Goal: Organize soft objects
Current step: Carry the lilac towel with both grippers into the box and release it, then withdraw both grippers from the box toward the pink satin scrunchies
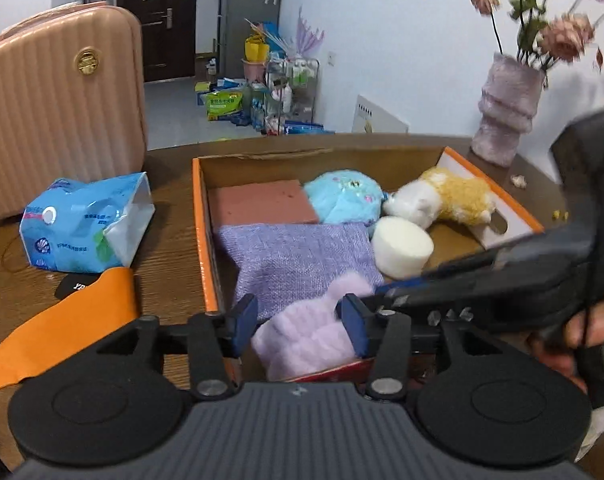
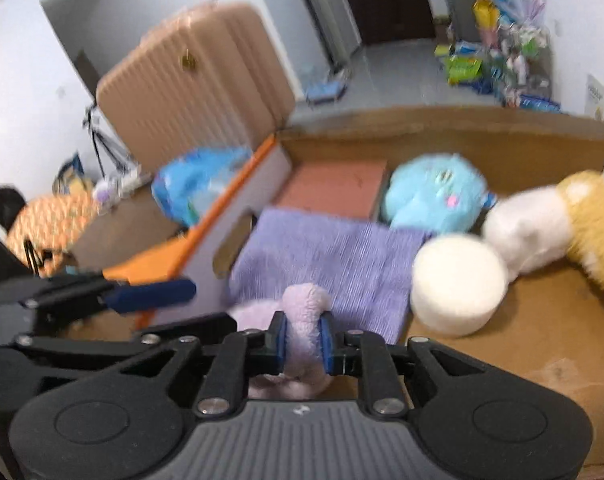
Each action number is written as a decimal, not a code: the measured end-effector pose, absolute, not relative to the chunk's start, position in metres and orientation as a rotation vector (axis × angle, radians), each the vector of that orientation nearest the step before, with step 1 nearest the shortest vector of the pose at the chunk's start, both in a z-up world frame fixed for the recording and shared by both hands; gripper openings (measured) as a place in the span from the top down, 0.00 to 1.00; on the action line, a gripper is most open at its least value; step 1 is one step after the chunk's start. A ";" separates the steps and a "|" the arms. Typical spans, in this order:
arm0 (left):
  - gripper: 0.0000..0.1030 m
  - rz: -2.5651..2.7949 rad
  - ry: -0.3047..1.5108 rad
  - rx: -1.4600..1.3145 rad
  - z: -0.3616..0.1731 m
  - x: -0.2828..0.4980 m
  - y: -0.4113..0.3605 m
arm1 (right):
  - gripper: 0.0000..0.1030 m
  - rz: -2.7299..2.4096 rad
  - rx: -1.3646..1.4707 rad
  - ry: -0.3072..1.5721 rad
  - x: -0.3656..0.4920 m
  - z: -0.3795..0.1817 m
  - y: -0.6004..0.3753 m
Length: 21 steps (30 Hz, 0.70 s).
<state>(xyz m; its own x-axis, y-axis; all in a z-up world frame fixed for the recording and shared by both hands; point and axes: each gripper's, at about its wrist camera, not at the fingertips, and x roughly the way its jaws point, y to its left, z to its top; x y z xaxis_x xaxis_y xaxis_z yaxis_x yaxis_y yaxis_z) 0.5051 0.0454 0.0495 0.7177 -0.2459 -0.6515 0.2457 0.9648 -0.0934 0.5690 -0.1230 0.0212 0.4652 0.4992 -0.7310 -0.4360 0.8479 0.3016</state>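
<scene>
An orange-edged cardboard box (image 1: 199,216) holds a pink foam block (image 1: 261,202), a blue plush (image 1: 344,196), a white and yellow plush dog (image 1: 442,196), a white foam cylinder (image 1: 402,246) and a purple cloth (image 1: 302,260). A fluffy lilac plush (image 1: 310,332) lies at the box's near end. My right gripper (image 2: 304,338) is shut on the lilac plush (image 2: 304,312). My left gripper (image 1: 297,320) is open, its fingers either side of the same plush. The right gripper's fingers also show in the left wrist view (image 1: 386,290).
A blue tissue pack (image 1: 85,228) and an orange band (image 1: 61,320) lie on the wooden table left of the box. A pink suitcase (image 1: 61,104) stands at the back left. A vase with flowers (image 1: 506,108) stands at the back right.
</scene>
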 end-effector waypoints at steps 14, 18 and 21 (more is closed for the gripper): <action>0.29 -0.249 0.616 -0.050 0.114 0.448 0.060 | 0.45 0.501 0.060 0.758 0.509 0.110 -0.186; 0.24 -0.242 0.563 -0.032 0.139 0.406 0.060 | 0.40 0.429 0.032 0.676 0.465 0.146 -0.227; 0.21 -0.228 0.530 -0.015 0.151 0.379 0.061 | 0.38 0.390 0.034 0.637 0.432 0.163 -0.256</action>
